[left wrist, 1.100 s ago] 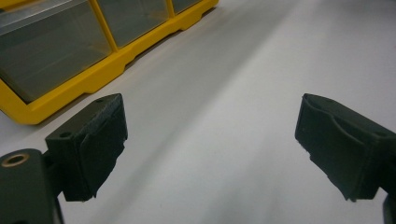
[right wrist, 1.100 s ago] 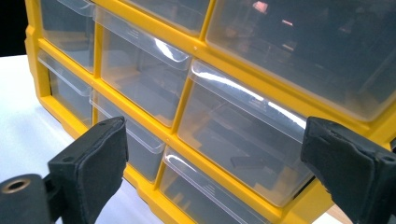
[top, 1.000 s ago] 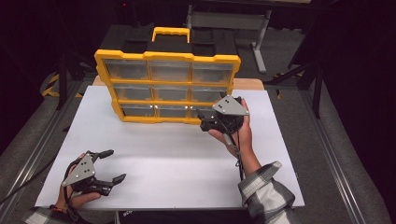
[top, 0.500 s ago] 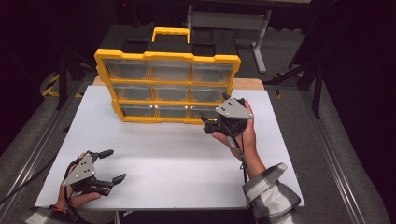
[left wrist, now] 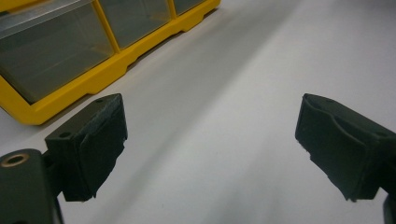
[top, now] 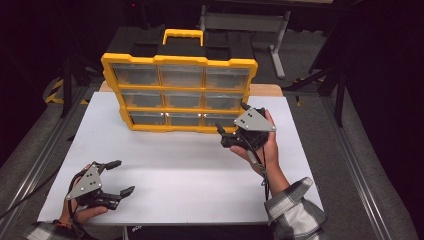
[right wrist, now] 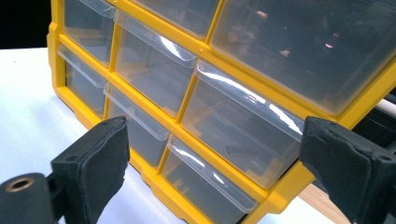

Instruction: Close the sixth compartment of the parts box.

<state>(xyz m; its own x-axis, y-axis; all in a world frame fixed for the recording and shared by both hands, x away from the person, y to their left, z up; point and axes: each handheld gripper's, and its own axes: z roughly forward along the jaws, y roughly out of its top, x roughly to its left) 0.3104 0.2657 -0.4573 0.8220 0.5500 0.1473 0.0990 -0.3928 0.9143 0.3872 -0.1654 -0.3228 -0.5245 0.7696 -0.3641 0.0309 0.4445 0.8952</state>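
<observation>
A yellow organizer (top: 180, 92) with a carry handle and three rows of clear drawers stands at the back of the white board (top: 190, 165). My right gripper (top: 223, 136) is open and held just off the organizer's lower right corner, jaws pointing at it. In the right gripper view the open gripper (right wrist: 212, 140) frames the closed drawers (right wrist: 233, 126), and nothing is held. My left gripper (top: 122, 176) rests open near the board's front left corner. In the left gripper view the open gripper (left wrist: 210, 135) faces bare board, with the organizer's base (left wrist: 93, 79) farther off.
A strip of wooden tabletop (top: 267, 90) shows behind the board at the right. Grey metal rails (top: 350, 165) run along both sides of the table. A dark metal stand (top: 245, 20) sits behind the organizer.
My right gripper has drifted slightly toward me and to the right, staying open near the organizer's lower right corner. The left gripper has not moved.
</observation>
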